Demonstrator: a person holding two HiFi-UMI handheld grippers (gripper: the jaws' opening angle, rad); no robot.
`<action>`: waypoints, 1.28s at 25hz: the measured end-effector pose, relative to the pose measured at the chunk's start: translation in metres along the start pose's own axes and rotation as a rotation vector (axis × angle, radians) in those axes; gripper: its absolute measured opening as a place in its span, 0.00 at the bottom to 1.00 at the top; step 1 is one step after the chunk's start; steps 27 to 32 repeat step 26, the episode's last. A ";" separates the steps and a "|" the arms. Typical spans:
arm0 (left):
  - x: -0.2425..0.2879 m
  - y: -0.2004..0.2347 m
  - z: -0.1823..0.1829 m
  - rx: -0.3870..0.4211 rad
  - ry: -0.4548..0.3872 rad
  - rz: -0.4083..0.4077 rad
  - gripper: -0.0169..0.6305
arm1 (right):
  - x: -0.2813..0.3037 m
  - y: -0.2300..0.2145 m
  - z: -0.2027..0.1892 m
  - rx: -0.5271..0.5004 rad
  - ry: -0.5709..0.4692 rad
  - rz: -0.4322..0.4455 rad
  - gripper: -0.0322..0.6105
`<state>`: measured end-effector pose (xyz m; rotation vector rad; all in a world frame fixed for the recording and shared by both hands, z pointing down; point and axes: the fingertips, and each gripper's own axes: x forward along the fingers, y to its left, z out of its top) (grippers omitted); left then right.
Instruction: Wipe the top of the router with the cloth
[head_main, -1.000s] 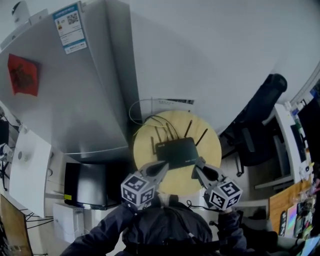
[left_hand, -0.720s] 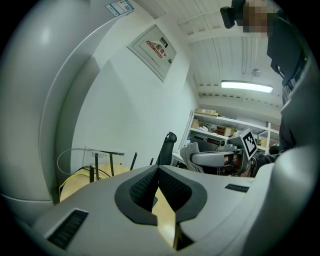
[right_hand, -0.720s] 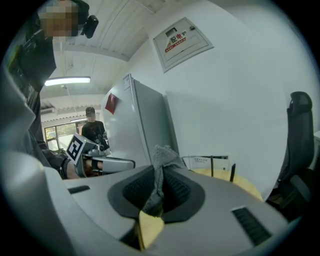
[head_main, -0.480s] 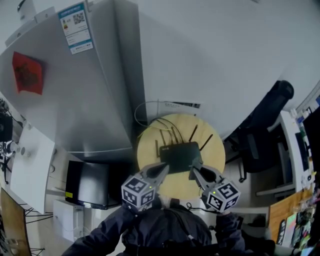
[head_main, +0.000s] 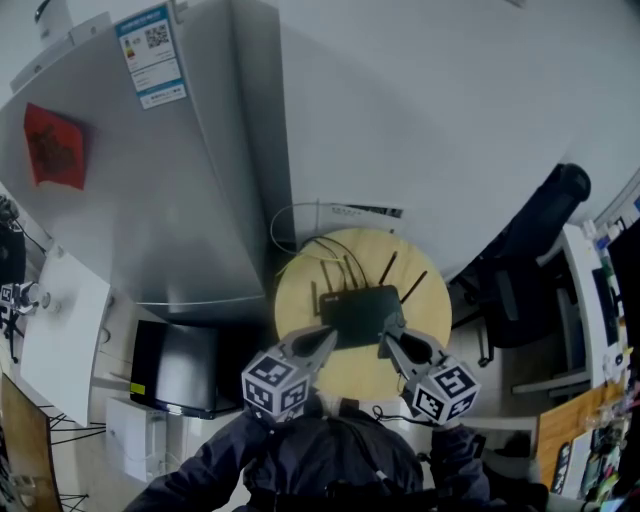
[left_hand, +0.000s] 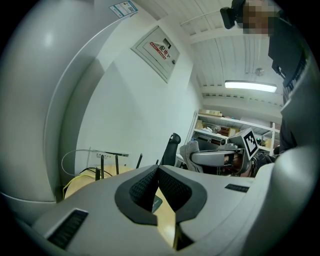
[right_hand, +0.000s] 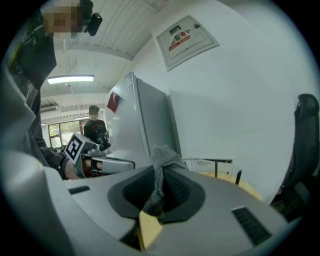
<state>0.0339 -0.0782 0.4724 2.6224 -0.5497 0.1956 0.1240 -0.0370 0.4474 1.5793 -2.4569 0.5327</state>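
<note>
Pinching the cloth (right_hand: 161, 161) in the right gripper (head_main: 387, 338), hovering at 5 o'clock of the router (head_main: 360, 310), lying long 9-to-3 on the round table (head_main: 298, 285); holding the left gripper (head_main: 328, 338) pressed together, empty, at 7 o'clock.

**Left jaws together, nothing between them**

The left gripper (left_hand: 158, 168) has its grey jaws meeting at the tips, with nothing between the black ribbed pads. Beyond them lies a round pale wooden table (left_hand: 86, 185), and the black router with upright antennas (left_hand: 102, 164) stands at its far side. To the right is the right gripper (left_hand: 200, 157) with a crumpled grey cloth (left_hand: 188, 149) at its tip — a black office chair (left_hand: 172, 147) stands behind it. A tall grey refrigerator (left_hand: 35, 110) fills the left.
</note>
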 end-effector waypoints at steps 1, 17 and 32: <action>0.001 0.000 0.000 0.000 0.000 -0.001 0.03 | 0.000 0.000 0.000 -0.005 0.002 0.001 0.16; 0.005 0.001 0.003 -0.001 -0.004 0.001 0.03 | 0.003 -0.003 0.001 0.001 0.001 0.002 0.16; 0.006 0.004 0.005 -0.002 -0.006 0.002 0.03 | 0.007 -0.004 0.002 -0.005 0.002 0.005 0.16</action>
